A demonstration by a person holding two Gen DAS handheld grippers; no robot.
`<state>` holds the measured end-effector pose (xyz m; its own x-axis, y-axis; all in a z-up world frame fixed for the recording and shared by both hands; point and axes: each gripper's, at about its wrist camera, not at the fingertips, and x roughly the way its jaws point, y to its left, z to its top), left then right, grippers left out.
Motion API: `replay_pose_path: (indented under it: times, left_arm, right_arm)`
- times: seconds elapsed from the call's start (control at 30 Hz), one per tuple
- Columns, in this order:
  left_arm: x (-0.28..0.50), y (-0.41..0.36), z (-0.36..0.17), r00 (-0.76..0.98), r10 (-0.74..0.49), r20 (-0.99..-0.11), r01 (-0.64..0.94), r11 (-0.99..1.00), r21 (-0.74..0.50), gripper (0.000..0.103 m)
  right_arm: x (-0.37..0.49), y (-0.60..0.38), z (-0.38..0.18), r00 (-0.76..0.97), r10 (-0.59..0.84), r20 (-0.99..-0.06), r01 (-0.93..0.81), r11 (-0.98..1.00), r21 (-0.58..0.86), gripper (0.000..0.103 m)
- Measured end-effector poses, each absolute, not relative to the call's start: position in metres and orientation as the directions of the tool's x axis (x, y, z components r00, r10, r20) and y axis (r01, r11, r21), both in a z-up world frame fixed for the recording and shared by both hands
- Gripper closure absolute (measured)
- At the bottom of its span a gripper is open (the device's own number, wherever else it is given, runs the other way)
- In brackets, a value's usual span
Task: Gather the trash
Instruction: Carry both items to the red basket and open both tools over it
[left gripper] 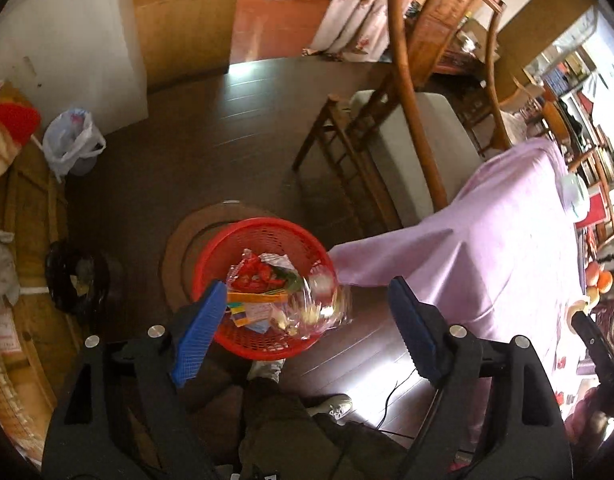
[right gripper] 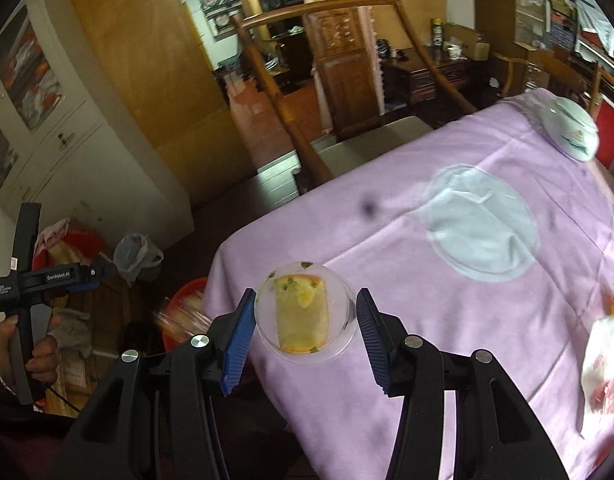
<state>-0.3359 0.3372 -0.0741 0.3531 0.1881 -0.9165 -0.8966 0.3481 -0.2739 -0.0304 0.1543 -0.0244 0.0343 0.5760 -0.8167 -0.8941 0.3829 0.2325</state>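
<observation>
A red mesh trash basket (left gripper: pixel 227 248) stands on the dark floor beside the table and holds several wrappers. A blurred clear plastic piece (left gripper: pixel 321 306) is in the air over the basket's near rim, clear of my fingers. My left gripper (left gripper: pixel 307 320) is open above the basket. In the right wrist view my right gripper (right gripper: pixel 305 330) is open, its blue pads on either side of a clear round lid with a yellow label (right gripper: pixel 305 312) lying on the purple tablecloth (right gripper: pixel 447 320). The basket (right gripper: pixel 187 292) shows past the table's edge there.
A wooden chair (left gripper: pixel 387 128) with a grey cushion stands by the table. A white plastic bag (left gripper: pixel 73 142) sits on the floor at the left. On the table lie a large clear lid (right gripper: pixel 483 224), a white bowl (right gripper: pixel 571 128) and a napkin (right gripper: pixel 605 368).
</observation>
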Motion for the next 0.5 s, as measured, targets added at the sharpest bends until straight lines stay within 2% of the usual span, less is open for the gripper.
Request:
replay_pose_path:
  times: [0.5]
  left_arm:
    - [-0.409,0.338,-0.084,0.288,0.223,-0.932,-0.950,0.188,-0.248,0.023]
  right_arm:
    - [-0.123,0.241,-0.031,-0.185,0.531,-0.827,-0.964,0.066,0.258,0.053]
